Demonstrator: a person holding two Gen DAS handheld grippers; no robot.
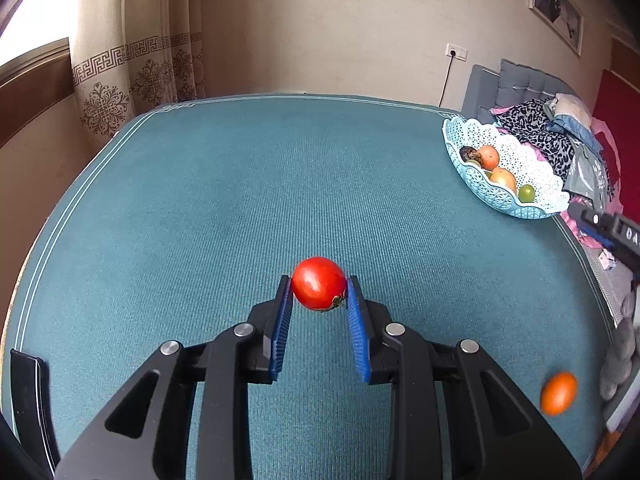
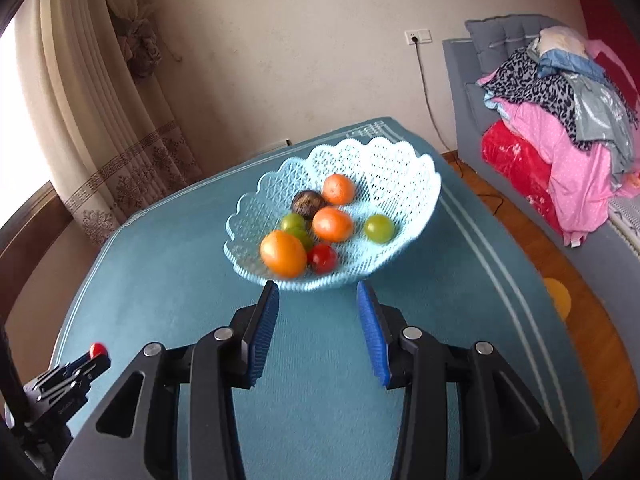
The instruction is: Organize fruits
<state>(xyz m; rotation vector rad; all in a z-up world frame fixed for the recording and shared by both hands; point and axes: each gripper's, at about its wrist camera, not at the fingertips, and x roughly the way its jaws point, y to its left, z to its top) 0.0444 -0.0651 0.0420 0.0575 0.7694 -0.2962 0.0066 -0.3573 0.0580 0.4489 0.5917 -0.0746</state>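
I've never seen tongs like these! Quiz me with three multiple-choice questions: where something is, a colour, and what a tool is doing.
1. Where is the basket?
A. On the teal table
B. On the floor
C. On the sofa

2. What colour is the tomato between the left gripper jaws?
A. Green
B. Red
C. Purple

3. What is the right gripper doing?
A. Gripping an orange
B. Gripping the basket
C. Open, holding nothing

Answers: 1 A, the basket sits on the teal table. 2 B, it is glossy red. 3 C, its jaws stand apart with only table between.

Red tomato (image 1: pixel 319 283) clamped; basket (image 2: pixel 400 168) holds fruits
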